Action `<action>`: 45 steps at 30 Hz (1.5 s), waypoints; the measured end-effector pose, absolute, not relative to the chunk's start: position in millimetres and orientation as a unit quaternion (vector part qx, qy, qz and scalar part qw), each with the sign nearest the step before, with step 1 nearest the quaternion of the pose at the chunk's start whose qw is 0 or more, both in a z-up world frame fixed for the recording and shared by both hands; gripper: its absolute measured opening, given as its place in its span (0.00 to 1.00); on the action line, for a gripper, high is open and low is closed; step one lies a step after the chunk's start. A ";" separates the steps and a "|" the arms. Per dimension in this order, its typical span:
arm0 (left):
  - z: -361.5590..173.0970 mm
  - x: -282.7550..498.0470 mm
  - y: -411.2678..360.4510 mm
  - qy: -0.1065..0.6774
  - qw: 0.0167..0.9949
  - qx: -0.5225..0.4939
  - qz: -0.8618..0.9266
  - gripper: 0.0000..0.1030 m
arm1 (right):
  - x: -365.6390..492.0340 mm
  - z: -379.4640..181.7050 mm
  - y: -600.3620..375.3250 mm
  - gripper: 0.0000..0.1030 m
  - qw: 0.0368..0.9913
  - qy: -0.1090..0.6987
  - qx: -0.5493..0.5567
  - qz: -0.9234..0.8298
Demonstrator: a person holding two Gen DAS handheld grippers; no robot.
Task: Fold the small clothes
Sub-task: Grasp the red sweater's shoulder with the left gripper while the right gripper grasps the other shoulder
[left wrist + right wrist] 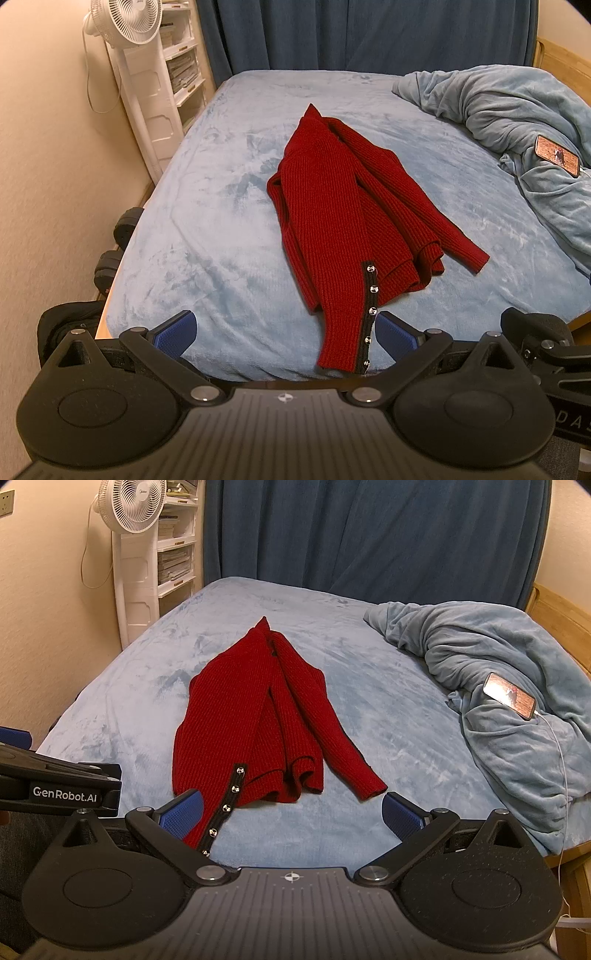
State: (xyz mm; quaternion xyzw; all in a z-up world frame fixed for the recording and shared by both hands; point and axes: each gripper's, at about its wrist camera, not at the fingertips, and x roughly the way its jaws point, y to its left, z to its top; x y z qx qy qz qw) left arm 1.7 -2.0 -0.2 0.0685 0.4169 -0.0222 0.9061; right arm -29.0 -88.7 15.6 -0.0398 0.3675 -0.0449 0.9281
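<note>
While both tools hang at the near edge of the bed point(155, 236), nothing is gripped: left gripper point(286, 334) spread wide with nothing between its pads, right gripper point(291, 812) likewise spread wide.

Red knit cardigan point(332, 206) lies on the light blue bed cover, partly folded lengthwise, sleeves laid in over the body. Its long axis runs from the near edge away toward the curtain point(369, 535), leaning a bit left at the far tip. The near end, with the black snap-button strip point(369, 314), reaches right to the bed's front edge.

Key relation: in the left wrist view the strip end sits between the left fingers, just beside the right-hand pad; in the right wrist view it lies at that tool's left pad, garment mostly left of centre. Judgement: left tool is nearer the hem; right tool nearer the loose sleeve cuff point(369, 786).

Farther back: crumpled blue blanket point(498, 664) at right with a lit phone point(509, 696) on it, well apart from the cardigan. White fan point(129, 506) and shelves point(175, 535) stand by the wall.
</note>
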 end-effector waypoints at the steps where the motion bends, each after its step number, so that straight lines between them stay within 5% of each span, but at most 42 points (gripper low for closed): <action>1: -0.3 1.5 -2.1 0.417 0.906 0.068 -0.022 1.00 | -29.0 15.6 -88.7 0.99 0.928 0.368 -0.040 -0.045; 16: -13.1 59.4 -1.8 0.413 0.906 0.073 -0.053 1.00 | 11.4 8.9 -136.4 0.99 0.934 0.349 -0.013 -0.078; 24: -56.8 199.4 -60.2 0.391 0.907 0.120 -0.098 1.00 | 154.0 -44.2 -229.9 0.99 0.918 0.381 0.074 -0.088; 34: -166.3 378.4 -108.4 0.494 0.836 0.170 -0.167 1.00 | 367.6 -133.8 -232.6 0.99 0.890 0.451 0.061 -0.008; 37: -196.1 396.2 -124.7 0.513 0.812 0.207 -0.185 0.83 | 418.3 -155.2 -216.6 0.99 0.885 0.464 0.036 0.019; 38: -203.4 399.5 -126.7 0.516 0.807 0.216 -0.190 0.66 | 433.4 -162.1 -208.5 0.98 0.882 0.470 0.027 0.031; 40: -208.8 409.0 -123.9 0.520 0.810 0.204 -0.178 0.45 | 457.1 -173.2 -194.2 0.92 0.877 0.478 0.011 0.049; 41: -206.1 410.7 -116.3 0.520 0.816 0.188 -0.169 0.24 | 465.8 -178.2 -188.4 0.85 0.878 0.476 0.001 0.052; 43: -197.8 416.8 -98.2 0.525 0.823 0.153 -0.154 0.14 | 477.1 -189.3 -177.2 0.53 0.876 0.478 -0.024 0.054; 44: -189.5 419.8 -83.0 0.524 0.829 0.131 -0.145 0.14 | 478.5 -193.5 -176.4 0.14 0.873 0.483 -0.031 0.057; 45: -179.4 420.0 -68.1 0.517 0.836 0.121 -0.136 0.14 | 480.0 -193.8 -177.0 0.15 0.870 0.489 -0.029 0.059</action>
